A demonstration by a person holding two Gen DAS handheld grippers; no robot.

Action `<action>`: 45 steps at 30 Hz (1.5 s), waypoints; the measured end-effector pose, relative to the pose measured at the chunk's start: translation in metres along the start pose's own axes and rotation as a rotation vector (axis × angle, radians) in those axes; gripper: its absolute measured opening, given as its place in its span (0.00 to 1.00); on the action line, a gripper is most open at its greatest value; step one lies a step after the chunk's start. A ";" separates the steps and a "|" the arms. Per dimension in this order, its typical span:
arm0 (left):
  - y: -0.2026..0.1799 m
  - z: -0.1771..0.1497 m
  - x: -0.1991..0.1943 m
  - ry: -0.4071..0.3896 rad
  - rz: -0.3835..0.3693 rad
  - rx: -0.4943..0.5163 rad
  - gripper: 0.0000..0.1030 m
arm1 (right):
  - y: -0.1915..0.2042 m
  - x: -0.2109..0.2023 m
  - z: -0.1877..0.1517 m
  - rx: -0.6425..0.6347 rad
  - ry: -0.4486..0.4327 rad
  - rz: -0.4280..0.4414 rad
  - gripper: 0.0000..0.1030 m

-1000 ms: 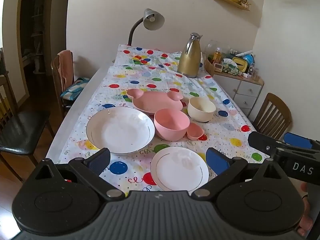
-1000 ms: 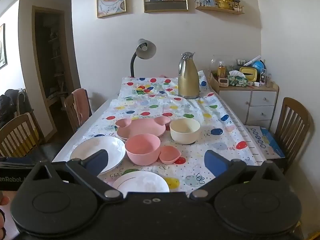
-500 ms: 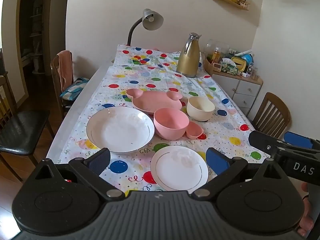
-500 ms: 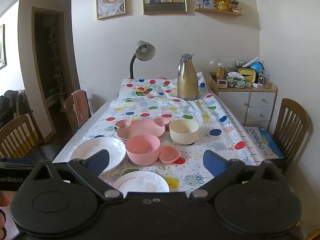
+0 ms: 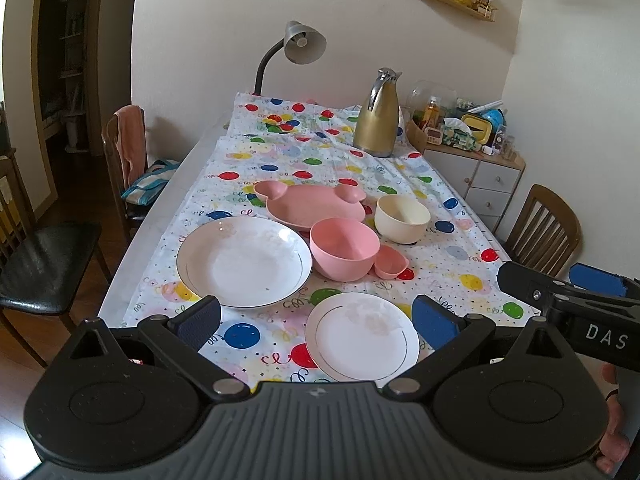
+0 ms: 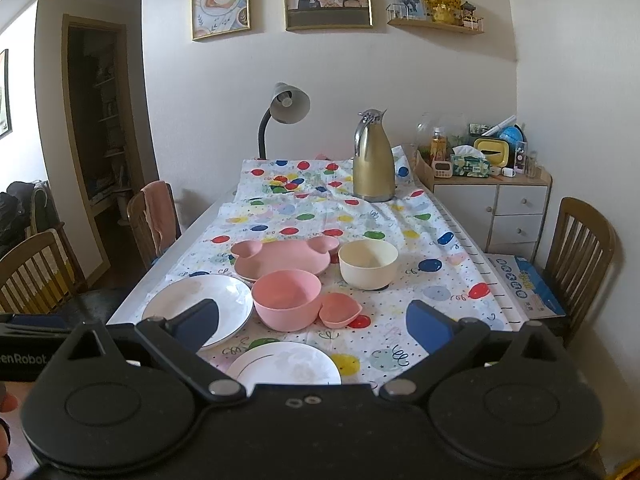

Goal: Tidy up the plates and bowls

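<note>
The small white plate (image 5: pixel 362 336) lies between my left gripper's (image 5: pixel 316 318) wide-open, empty fingers, the large white plate (image 5: pixel 244 260) beyond my left fingertip. Past them sit the pink bowl (image 5: pixel 344 248), cream bowl (image 5: pixel 402 218) and pink eared plate (image 5: pixel 308 202). My right gripper (image 6: pixel 312 320) also gapes empty.

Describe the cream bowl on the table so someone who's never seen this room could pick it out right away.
Start at the long table with the balloon-print tablecloth and find the tall gold jug at its far end. Coming nearer from the jug, the cream bowl stands to the right of the pink bear-eared plate. It is the only cream dish; the other bowls are pink and the round plates white.
</note>
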State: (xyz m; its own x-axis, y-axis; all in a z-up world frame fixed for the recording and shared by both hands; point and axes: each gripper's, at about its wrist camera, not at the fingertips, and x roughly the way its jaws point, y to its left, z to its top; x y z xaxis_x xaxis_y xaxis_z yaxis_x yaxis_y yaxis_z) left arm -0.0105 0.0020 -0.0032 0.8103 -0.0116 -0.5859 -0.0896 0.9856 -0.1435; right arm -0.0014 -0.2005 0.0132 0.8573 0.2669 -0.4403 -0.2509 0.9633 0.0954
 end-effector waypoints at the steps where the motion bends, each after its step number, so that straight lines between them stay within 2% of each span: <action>1: 0.001 0.000 -0.001 -0.001 -0.001 0.000 0.99 | -0.001 0.000 -0.001 -0.001 0.000 0.001 0.98; 13: -0.001 0.005 -0.002 -0.008 0.005 0.006 0.99 | -0.002 -0.004 0.005 0.002 -0.017 0.008 0.98; 21: -0.009 0.011 0.001 -0.019 0.039 0.003 0.99 | -0.007 0.006 0.008 -0.013 -0.024 0.036 0.98; 45: -0.031 0.015 0.009 -0.004 0.091 -0.030 0.99 | -0.033 0.028 0.018 -0.050 0.017 0.128 0.97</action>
State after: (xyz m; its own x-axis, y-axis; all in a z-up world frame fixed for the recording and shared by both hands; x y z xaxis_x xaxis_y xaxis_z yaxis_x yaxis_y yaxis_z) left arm 0.0083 -0.0260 0.0075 0.8000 0.0787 -0.5948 -0.1803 0.9771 -0.1132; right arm 0.0385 -0.2241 0.0135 0.8091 0.3864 -0.4427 -0.3800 0.9187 0.1073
